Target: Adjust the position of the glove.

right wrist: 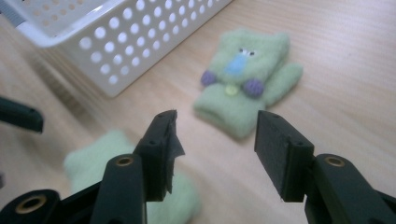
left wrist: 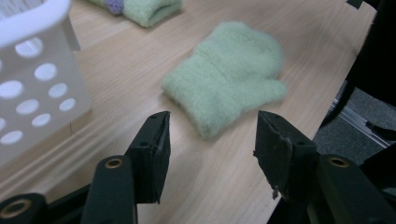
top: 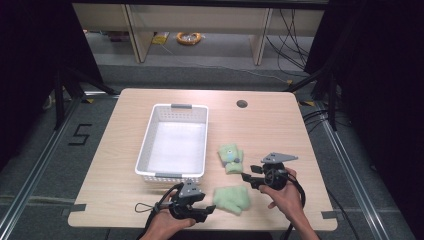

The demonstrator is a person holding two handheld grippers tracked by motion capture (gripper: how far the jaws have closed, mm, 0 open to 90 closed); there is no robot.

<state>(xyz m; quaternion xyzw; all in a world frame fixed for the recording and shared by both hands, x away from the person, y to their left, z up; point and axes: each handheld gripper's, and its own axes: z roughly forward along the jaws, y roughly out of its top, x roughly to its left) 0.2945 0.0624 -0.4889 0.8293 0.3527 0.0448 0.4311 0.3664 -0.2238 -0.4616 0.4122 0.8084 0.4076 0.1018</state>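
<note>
On the pale wood-grain table [top: 125, 192], near its front edge, lies a fluffy green mitten [top: 231, 199], plain side up, soft and rounded with a stubby thumb. The left gripper [top: 209, 210] sits just beside its cuff, black jaws parted with nothing between them; in the left gripper view the mitten [left wrist: 229, 74] rests just past the pads, untouched. A little farther back lies its partner, the mitten with a face [top: 230, 158], stitched with a blue nose and purple dots. The right gripper [top: 246, 177] hangs just beside it, jaws released and empty. To the left stands a white plastic basket [top: 145, 142], rectangular, its walls punched with round holes.
</note>
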